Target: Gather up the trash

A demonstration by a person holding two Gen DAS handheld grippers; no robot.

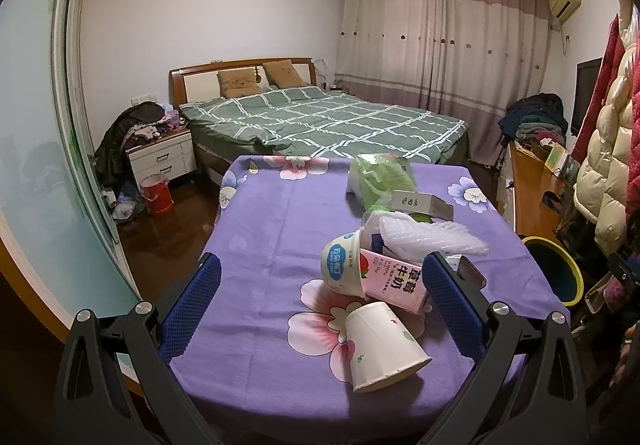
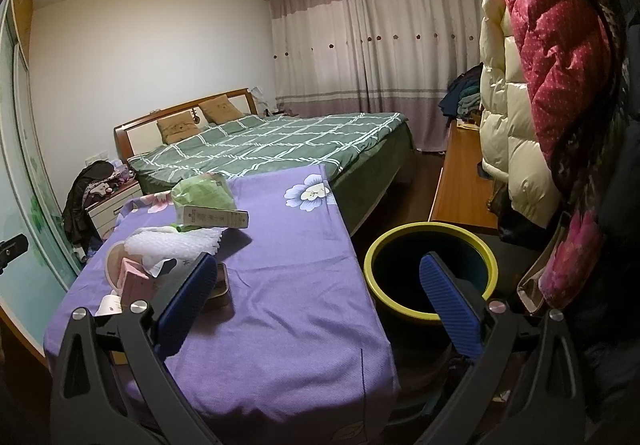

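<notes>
Trash lies on a table with a purple flowered cloth: a tipped white paper cup, a pink milk carton, a white tub, bubble wrap, a small grey box and a green plastic bag. My left gripper stands open above the table's near part, the cup and carton between its blue pads. My right gripper is open over the table's right edge and a yellow-rimmed bin. The bag, box and bubble wrap also show there.
A bed with a green checked cover stands behind the table. Left of it are a white nightstand piled with clothes and a red bucket. Puffy coats hang at the right over a wooden bench. Something dark and flat lies by my right gripper's left pad.
</notes>
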